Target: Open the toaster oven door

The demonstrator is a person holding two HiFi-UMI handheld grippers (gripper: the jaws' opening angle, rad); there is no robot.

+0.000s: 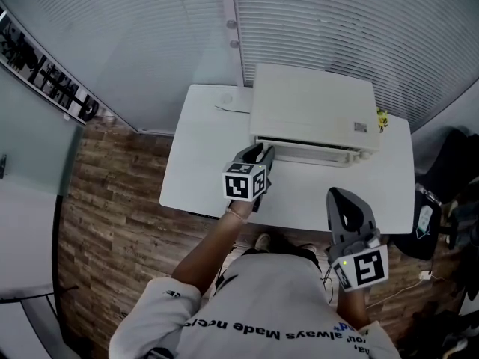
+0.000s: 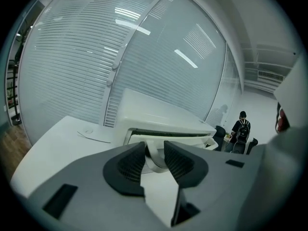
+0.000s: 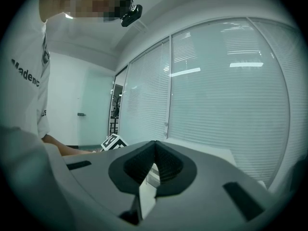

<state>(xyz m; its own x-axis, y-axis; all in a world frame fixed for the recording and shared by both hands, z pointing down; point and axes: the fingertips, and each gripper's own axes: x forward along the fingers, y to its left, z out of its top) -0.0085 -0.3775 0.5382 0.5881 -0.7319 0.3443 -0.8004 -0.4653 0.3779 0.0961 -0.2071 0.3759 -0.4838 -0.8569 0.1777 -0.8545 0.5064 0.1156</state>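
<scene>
Oven spot: the toaster oven (image 1: 310, 111) is sitting at the 12 o'clock edge of the white table (image 1: 202, 170), close to the blinds (image 1: 150, 43).
Facing: its door (image 1: 299, 142) is pointing toward 6 o'clock, at the person, with its long axis running 9 to 3.
Look: a white box with a flat top. In the left gripper view a dark slit is showing along the door's top edge.
Left claw: the left gripper (image 1: 262, 152) (image 2: 155, 151) is clamping narrowly on the 9 o'clock end of the handle (image 1: 318, 156).
Right claw: the right gripper (image 1: 340, 194) (image 3: 154, 160) is hovering at 5 o'clock over the table's near edge, its jaws pressing together on nothing.
</scene>
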